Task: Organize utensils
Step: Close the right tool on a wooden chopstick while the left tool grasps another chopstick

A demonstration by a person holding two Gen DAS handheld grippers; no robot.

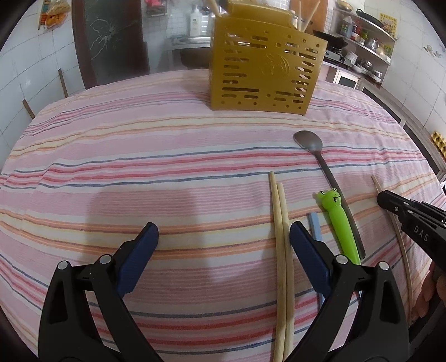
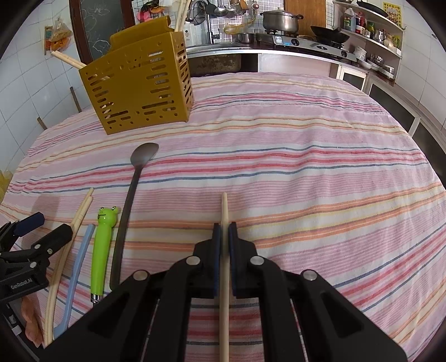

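Observation:
My right gripper [image 2: 224, 228] is shut on a single pale wooden chopstick [image 2: 224, 206], whose tip sticks out forward just above the striped cloth. My left gripper [image 1: 223, 234] stands open low over the cloth. A pair of chopsticks [image 1: 281, 250] lies between its fingers, close to the right one. To the right of them lie a light blue utensil [image 1: 315, 225], a green frog-handled utensil [image 1: 340, 225] and a grey metal spoon [image 1: 309, 142]. A yellow slotted utensil holder [image 1: 264, 64] stands at the far side with several chopsticks in it. The right gripper [image 1: 383, 198] also shows at the right edge of the left wrist view.
The pink striped tablecloth [image 2: 306, 167] covers the whole table. Behind the table runs a kitchen counter [image 2: 278, 53] with a stove and a pot [image 2: 280, 21]. Shelves [image 2: 373, 30] with bottles and dishes stand at the back right, and tiled wall is on the left.

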